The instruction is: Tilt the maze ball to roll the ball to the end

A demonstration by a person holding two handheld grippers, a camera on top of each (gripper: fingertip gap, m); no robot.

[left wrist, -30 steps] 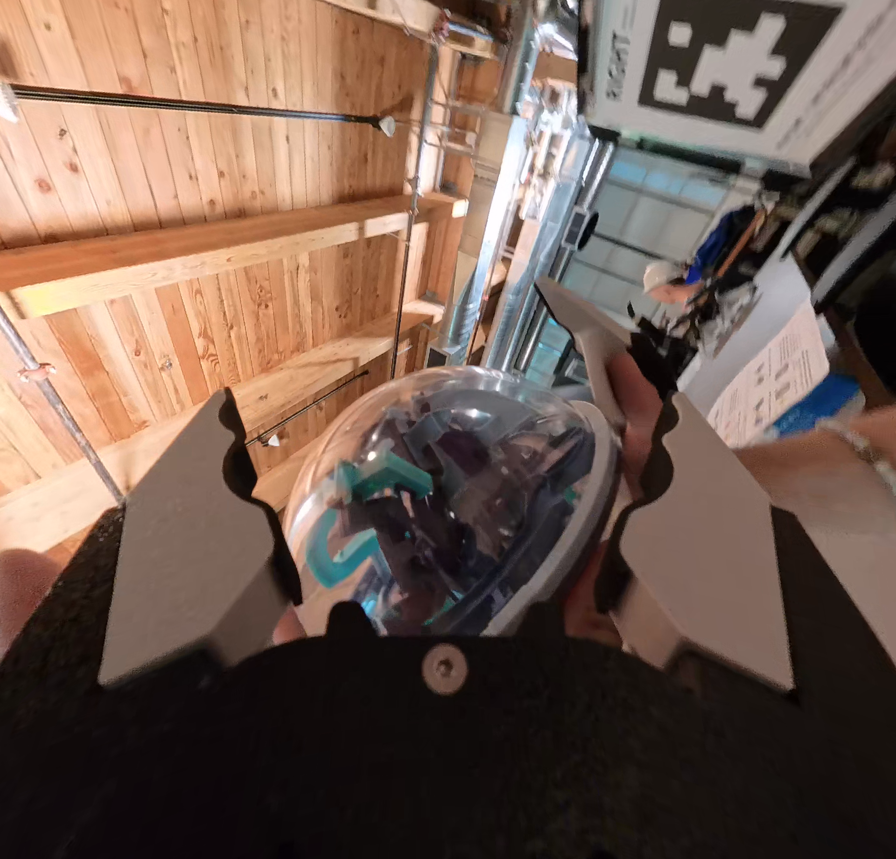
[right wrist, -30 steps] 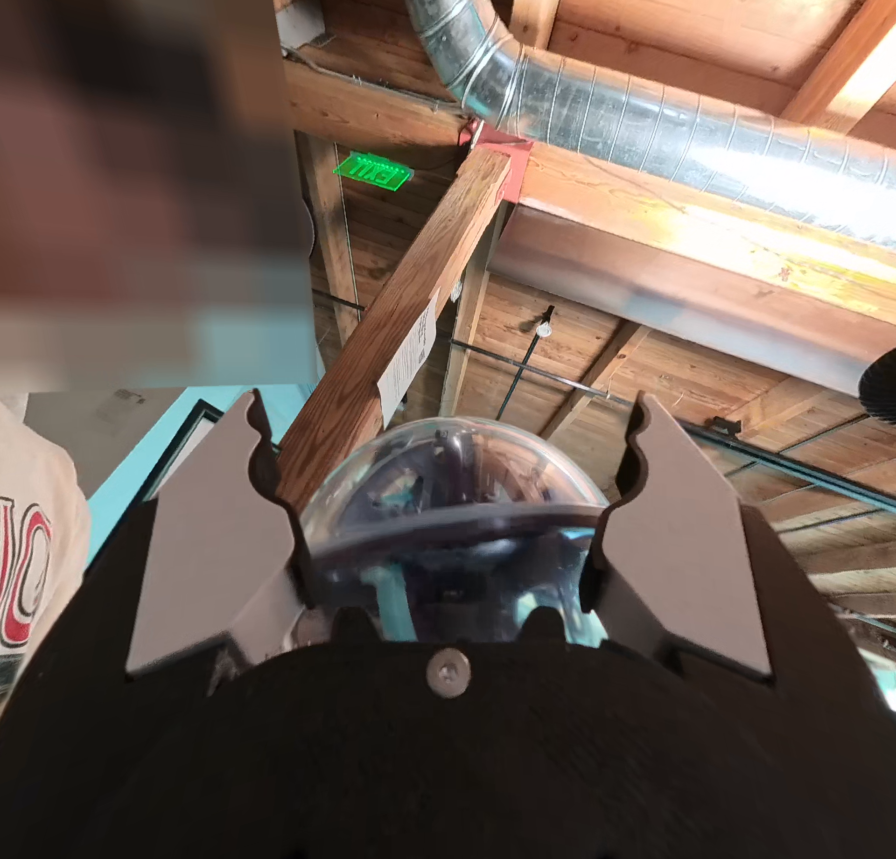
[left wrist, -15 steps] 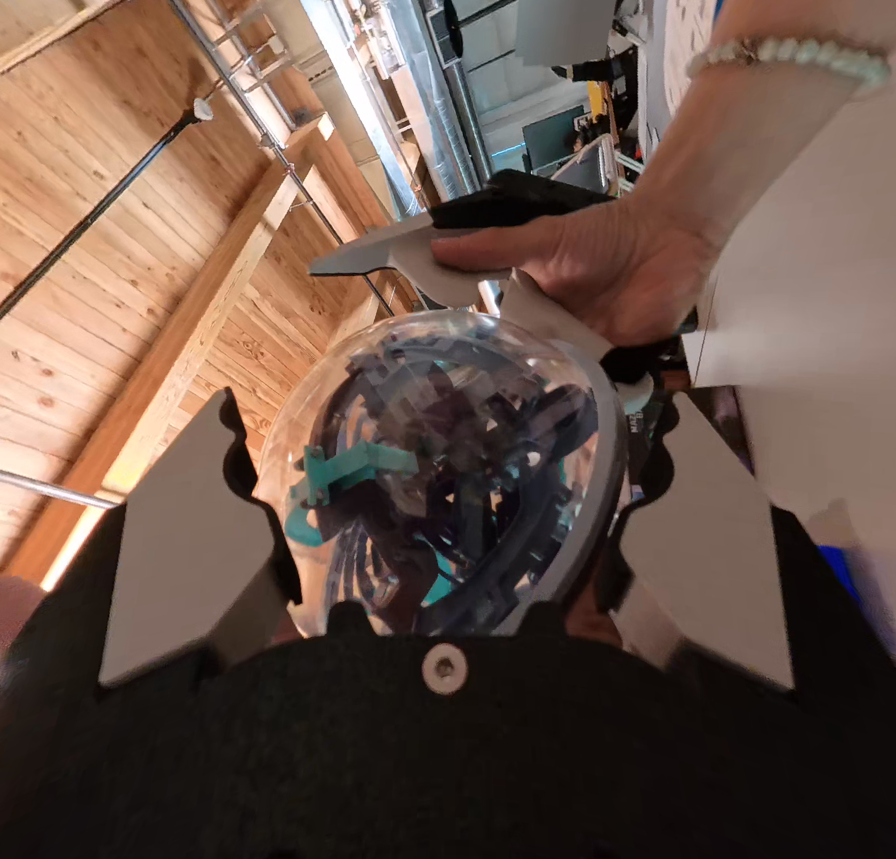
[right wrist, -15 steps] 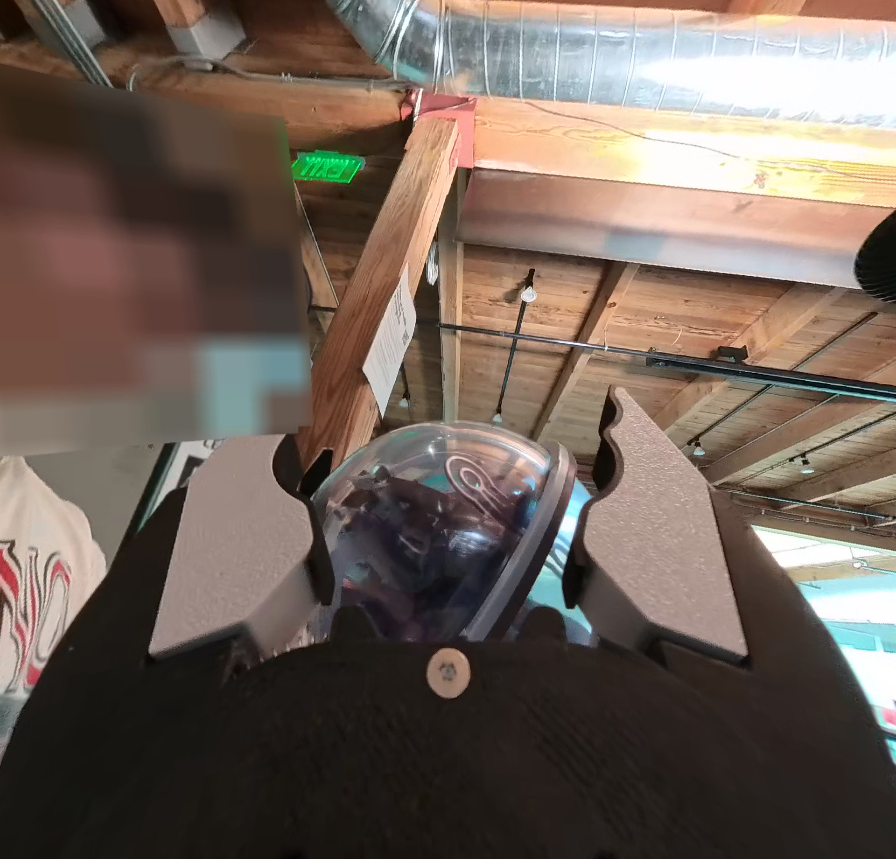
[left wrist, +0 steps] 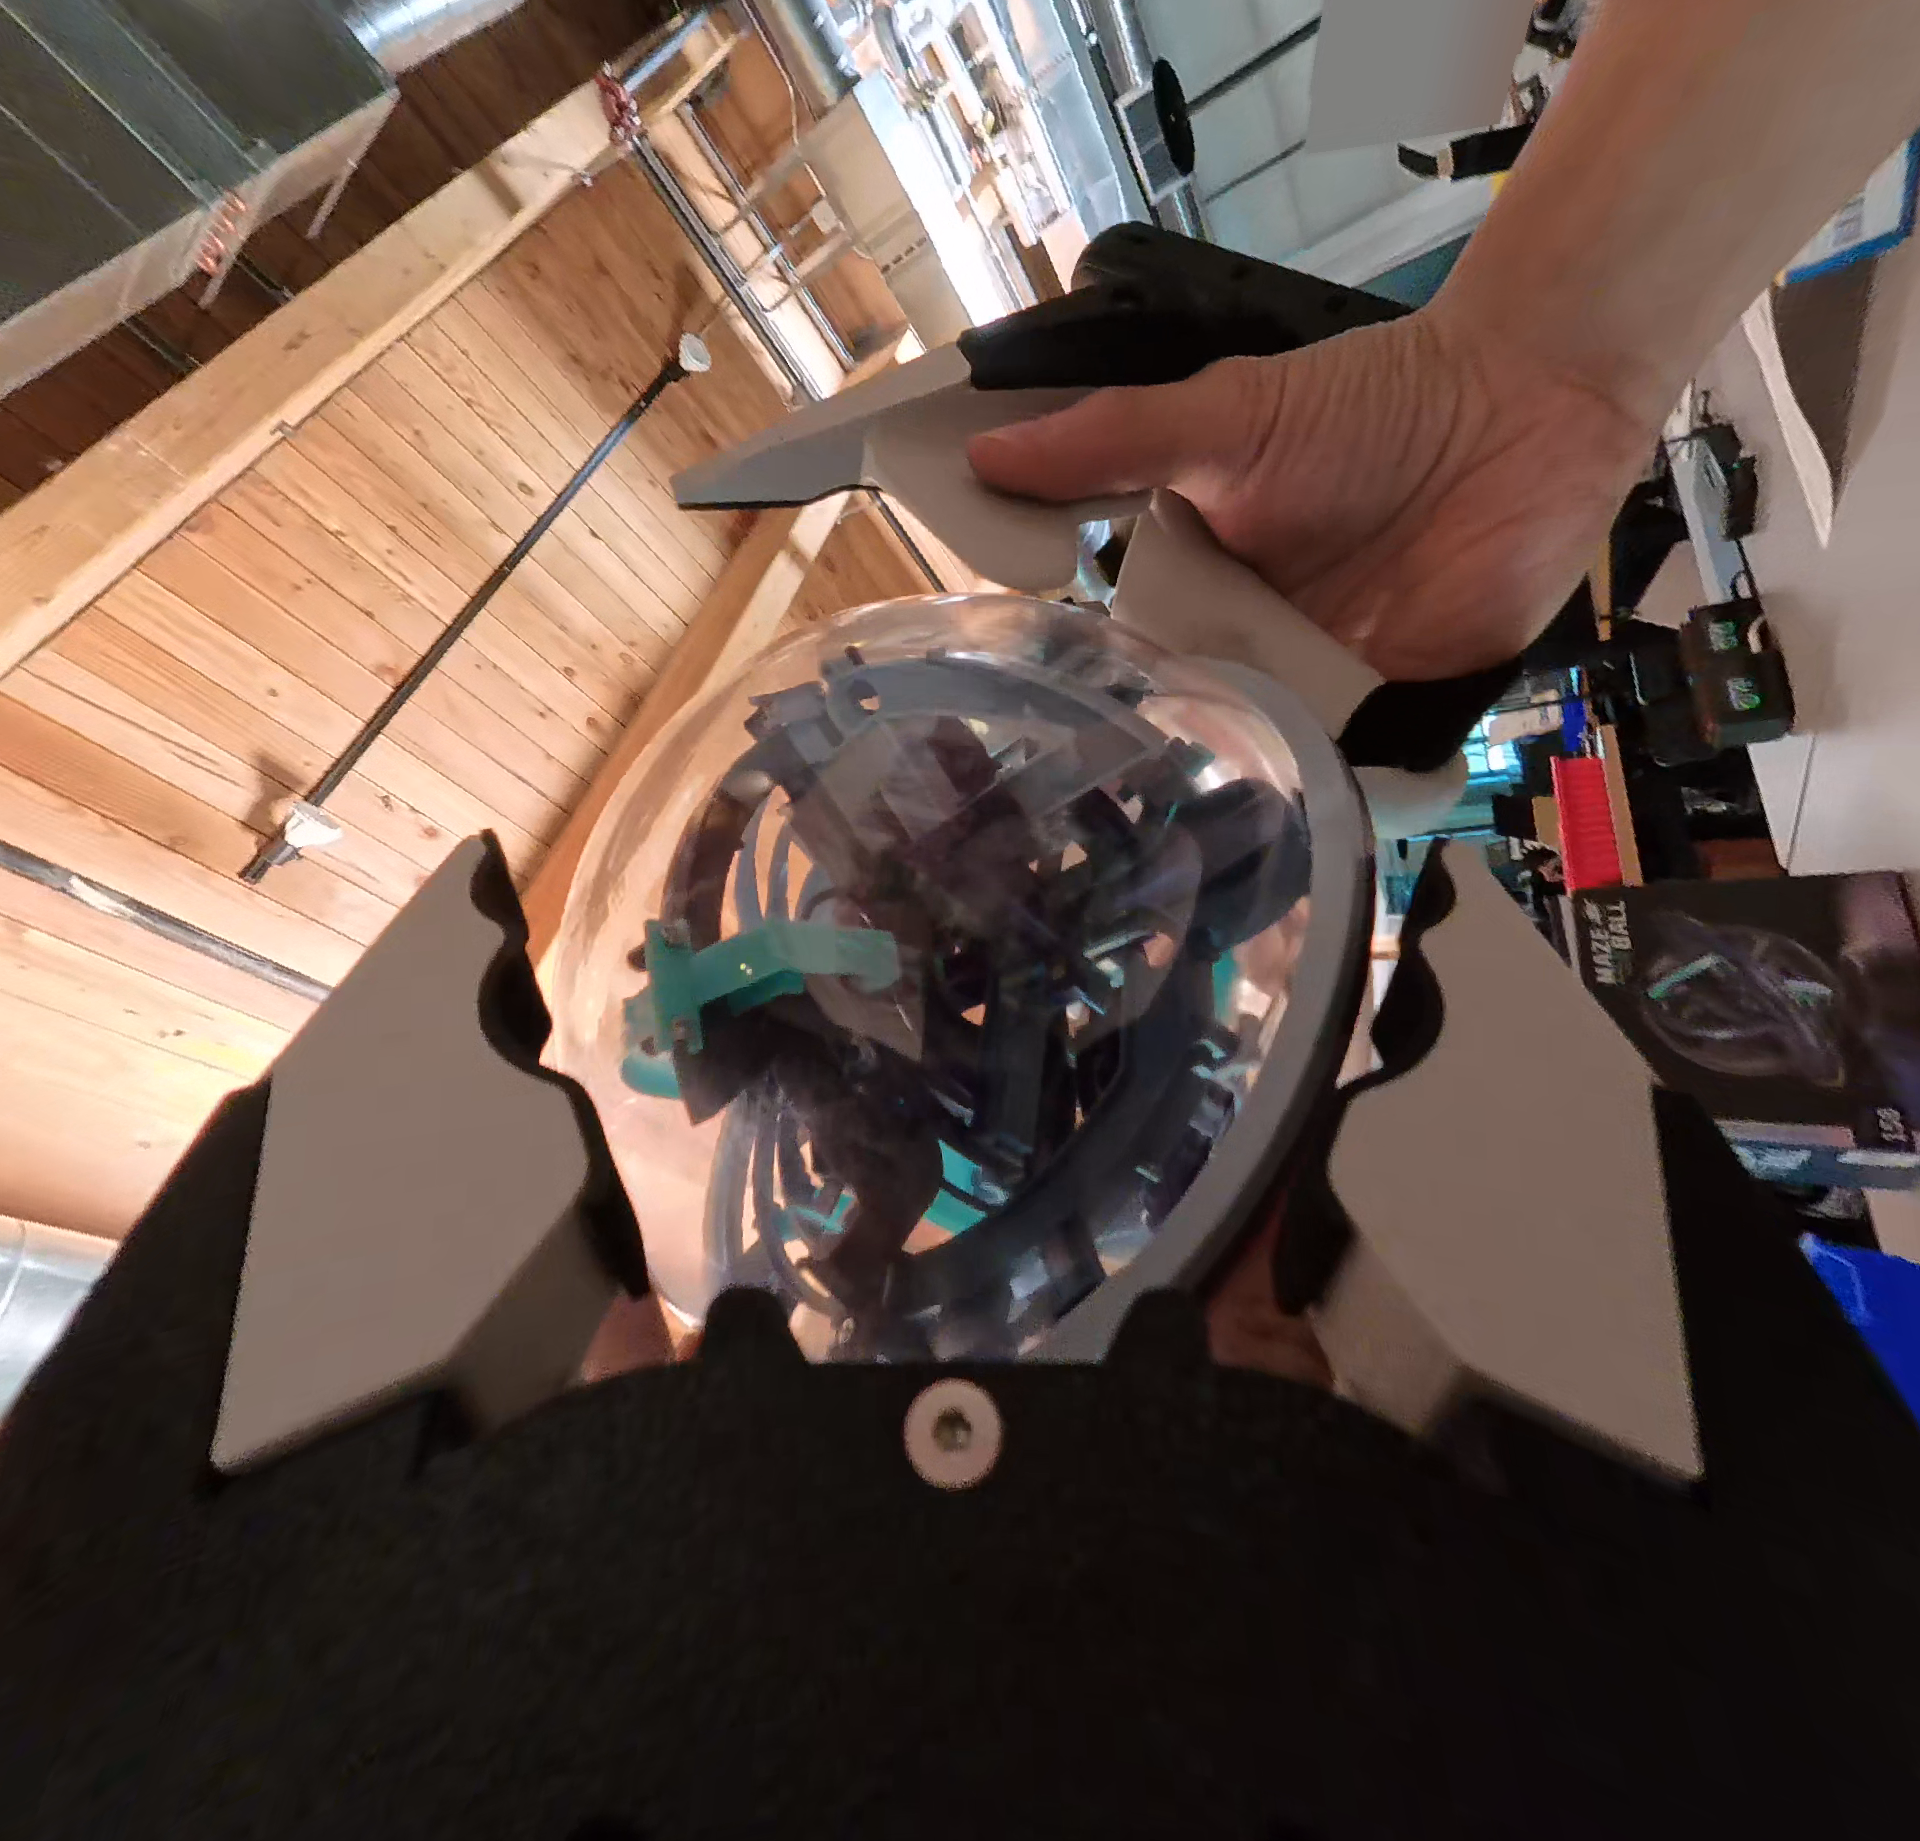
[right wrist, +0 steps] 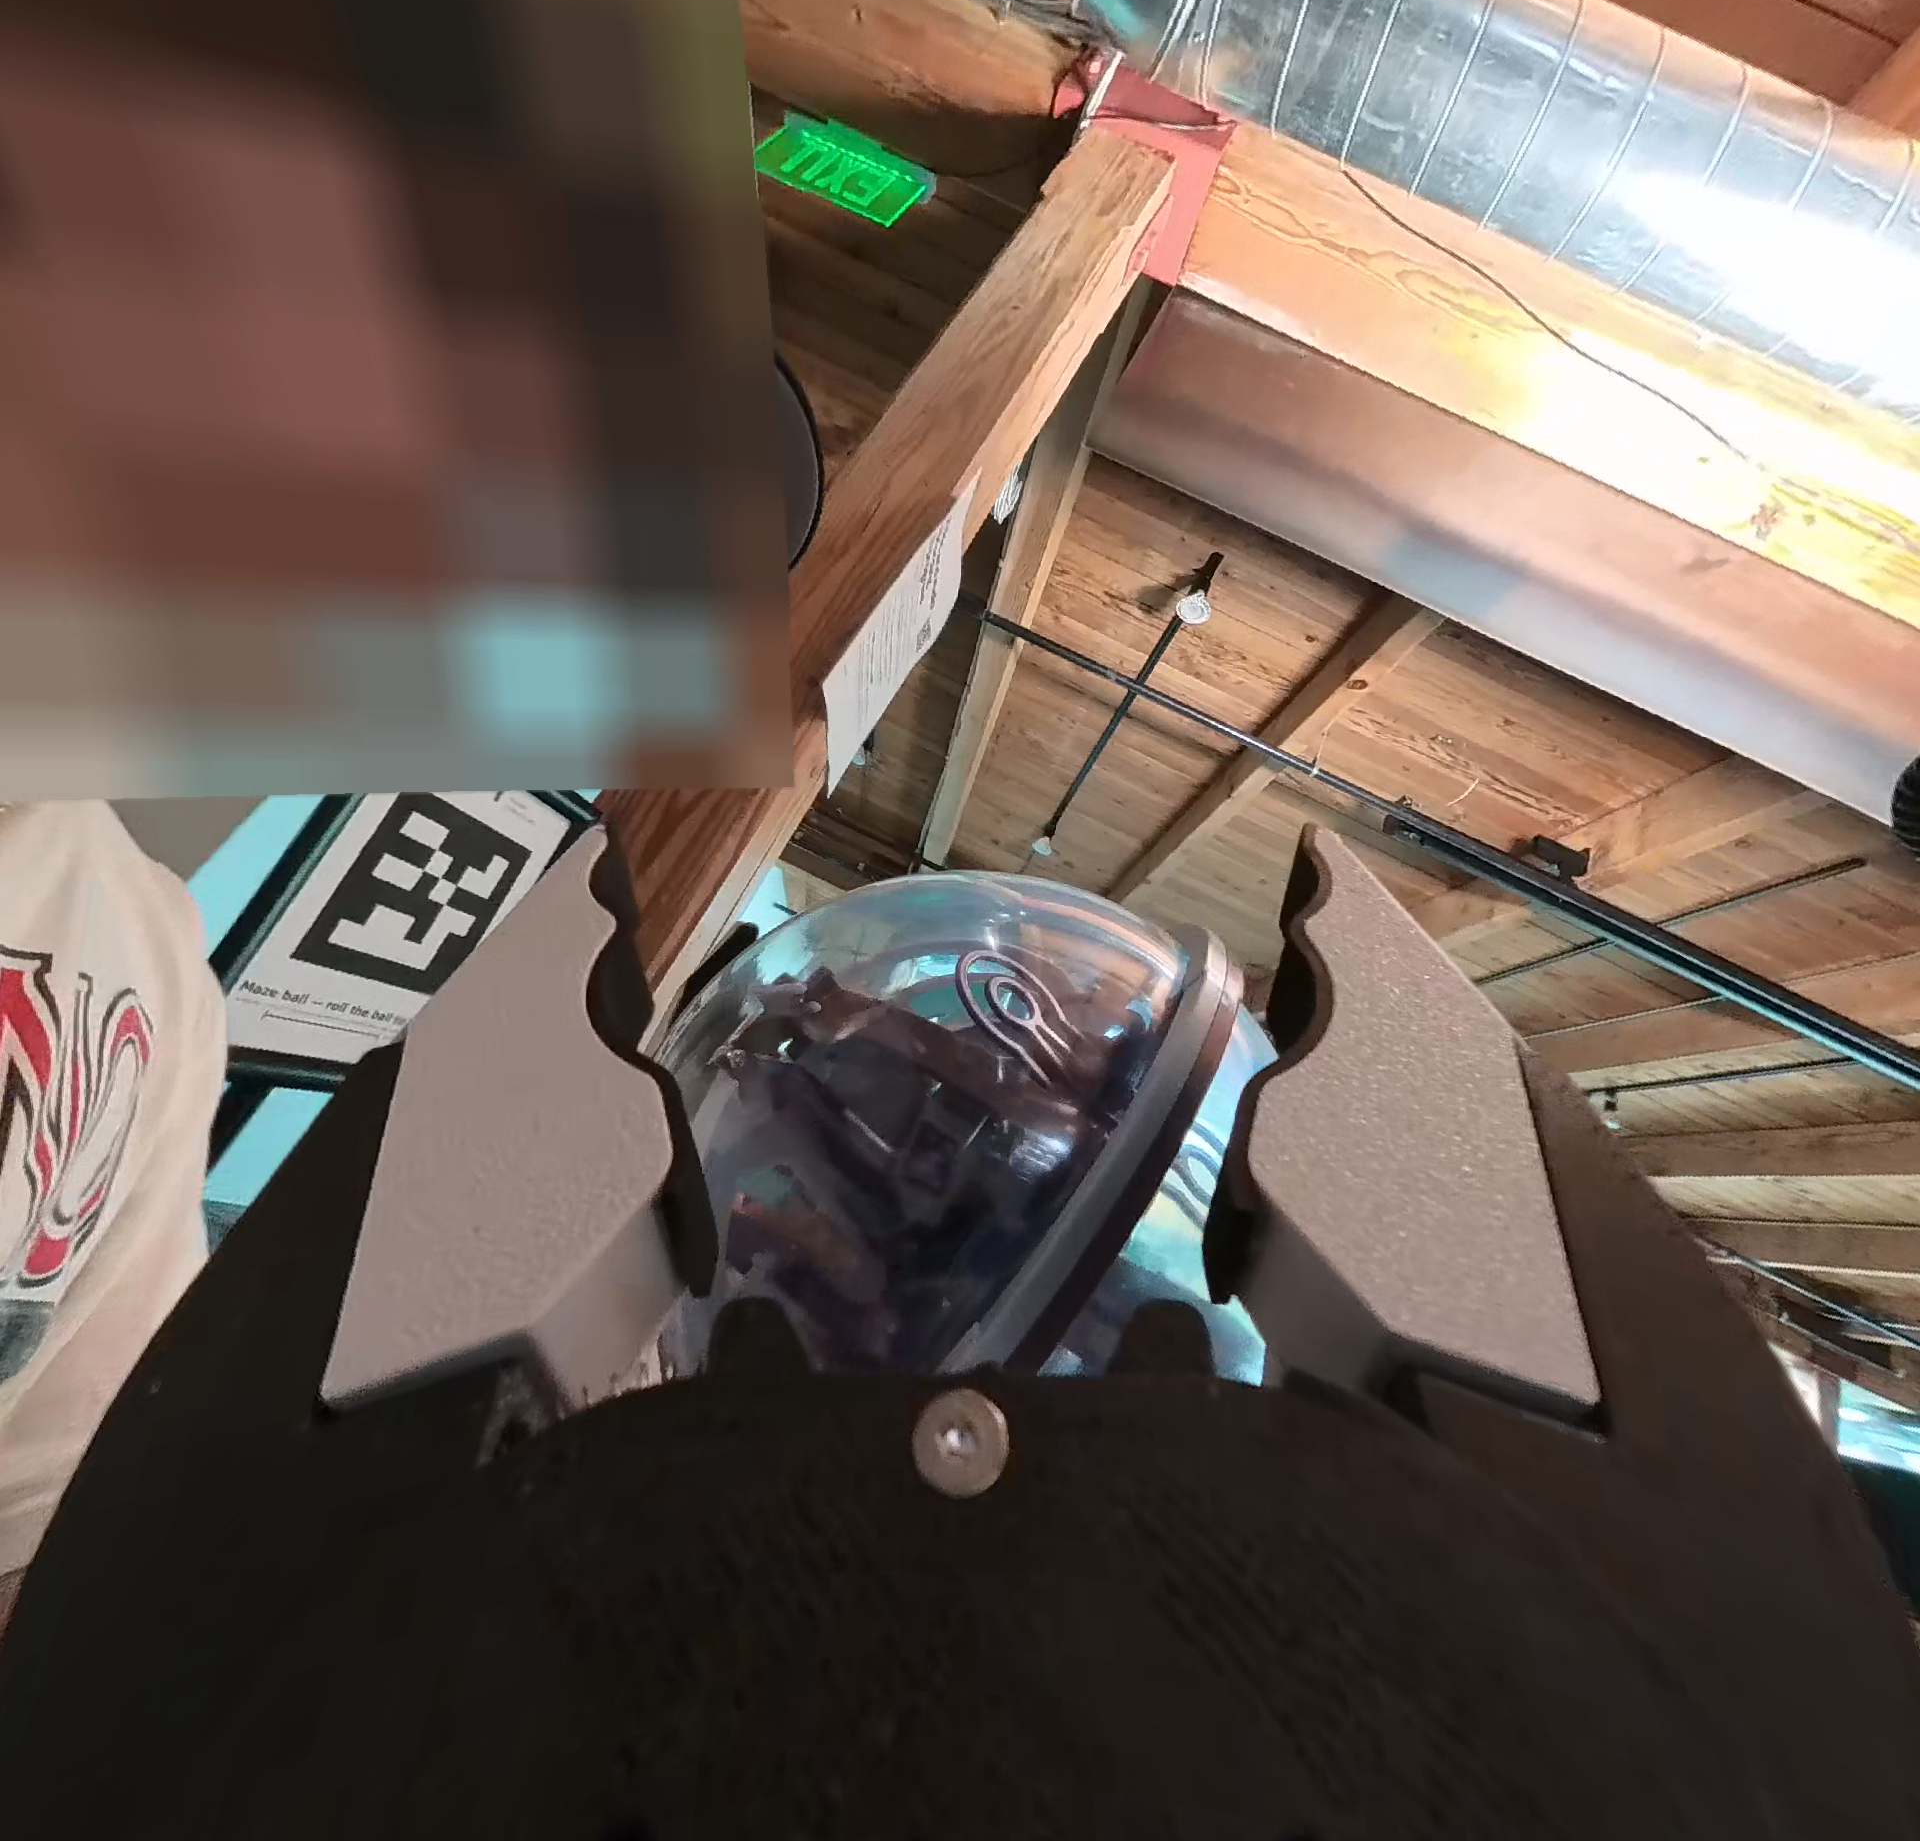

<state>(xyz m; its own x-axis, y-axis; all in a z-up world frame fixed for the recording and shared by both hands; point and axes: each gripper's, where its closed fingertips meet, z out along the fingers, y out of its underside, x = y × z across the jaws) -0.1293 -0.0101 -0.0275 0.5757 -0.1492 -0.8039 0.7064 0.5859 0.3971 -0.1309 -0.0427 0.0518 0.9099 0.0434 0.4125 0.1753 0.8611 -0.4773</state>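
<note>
From the left wrist view, the left gripper [left wrist: 961,981] is clamping the maze ball [left wrist: 935,970] between its two grey fingers [left wrist: 405,1147], the clear dome sitting snug against both. Inside, dark tracks are twisting around a teal piece [left wrist: 764,976]. Just beyond the ball, a hand [left wrist: 1382,482] is wrapping around the right gripper [left wrist: 935,503], whose grey fingers are touching the ball's far side. A dark box [left wrist: 1766,1022] is sitting off to the right, and wooden ceiling planks [left wrist: 312,648] are filling the left.

From the right wrist view, the right gripper [right wrist: 951,1043] is squeezing the same ball [right wrist: 935,1095], held up in the air under a wooden beam [right wrist: 977,420] and a silver duct [right wrist: 1455,108]. A white sleeve [right wrist: 83,1116] is showing at the left edge.
</note>
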